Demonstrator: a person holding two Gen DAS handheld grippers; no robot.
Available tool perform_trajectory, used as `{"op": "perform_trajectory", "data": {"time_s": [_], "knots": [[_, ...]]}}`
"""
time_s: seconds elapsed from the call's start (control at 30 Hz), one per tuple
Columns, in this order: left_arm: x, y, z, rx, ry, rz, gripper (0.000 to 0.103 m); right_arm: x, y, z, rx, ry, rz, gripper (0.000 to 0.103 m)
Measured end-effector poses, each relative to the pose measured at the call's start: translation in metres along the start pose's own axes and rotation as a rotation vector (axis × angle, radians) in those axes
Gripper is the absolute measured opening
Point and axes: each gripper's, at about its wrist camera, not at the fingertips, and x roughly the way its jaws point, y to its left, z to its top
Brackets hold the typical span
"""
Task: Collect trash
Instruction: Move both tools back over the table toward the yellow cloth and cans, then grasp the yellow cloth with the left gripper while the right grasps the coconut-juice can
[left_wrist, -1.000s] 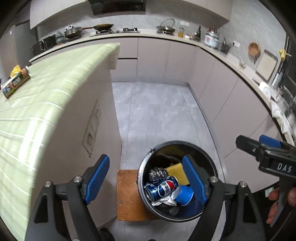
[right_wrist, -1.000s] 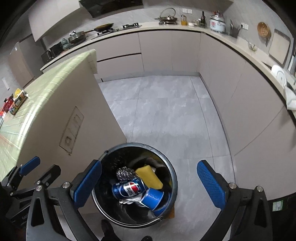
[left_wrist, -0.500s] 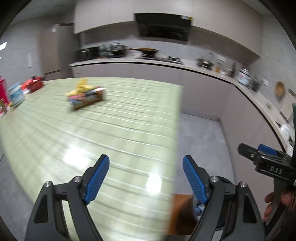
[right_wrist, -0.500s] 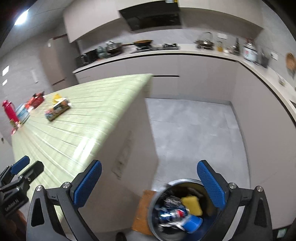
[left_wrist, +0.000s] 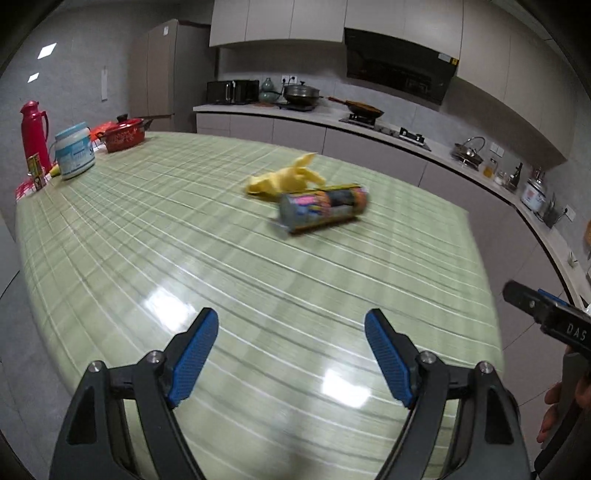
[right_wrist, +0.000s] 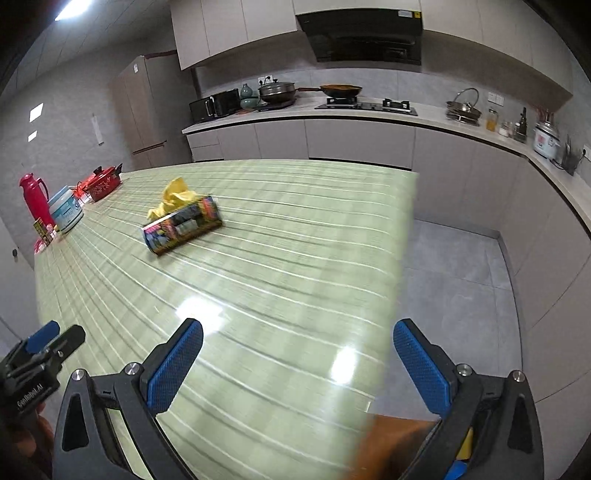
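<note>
We hold both grippers over the near edge of the green checked table (left_wrist: 155, 236), each with jaws spread wide and nothing between them. The trash we judge next in line is the printed tube can (left_wrist: 324, 207), lying on its side toward the table's far right corner, with the yellow crumpled wrapper (left_wrist: 286, 178) touching its far side. For the left gripper (left_wrist: 291, 356), we would approach across the can's narrow body, not its ends, since it may roll. The right gripper (right_wrist: 297, 363) hangs beside the table's right edge, ready for the wrapper.
</note>
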Motion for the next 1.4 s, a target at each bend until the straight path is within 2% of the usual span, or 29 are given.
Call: {"op": "perform_trajectory", "data": {"time_s": [0.13,0.3,0.43,0.63,0.83,1.03,1.1,1.3,1.37,1.4], "knots": [[0.02,0.04,0.024,0.019,0.009,-0.011,0.083,0.039,0.063,0.022,0.001,0.003,-0.005,0.103],[0.051,0.078,0.054,0.045,0.029,-0.028,0.083,0.078,0.123,0.04,0.015,0.014,-0.016,0.103],[0.069,0.098,0.072,0.064,0.038,-0.051,0.083,0.11,0.155,0.06,0.056,0.018,-0.022,0.103],[0.094,0.118,0.086,0.066,0.052,-0.077,0.083,0.165,0.182,0.081,0.101,0.066,-0.08,0.103],[0.121,0.12,0.096,0.074,0.078,-0.106,0.083,0.2,0.181,0.086,0.1,0.115,-0.099,0.103],[0.138,0.093,0.101,0.114,0.095,-0.157,0.083,0.185,0.145,0.077,0.102,0.094,-0.137,0.103],[0.141,0.082,0.103,0.129,0.099,-0.175,0.083,0.182,0.132,0.077,0.121,0.089,-0.124,0.103],[0.145,0.061,0.108,0.158,0.092,-0.201,0.083,0.173,0.104,0.08,0.126,0.081,-0.162,0.103],[0.148,0.057,0.109,0.158,0.095,-0.206,0.083,0.172,0.097,0.078,0.141,0.09,-0.14,0.103],[0.149,0.055,0.11,0.16,0.096,-0.208,0.083,0.171,0.095,0.076,0.143,0.095,-0.12,0.097]]}}
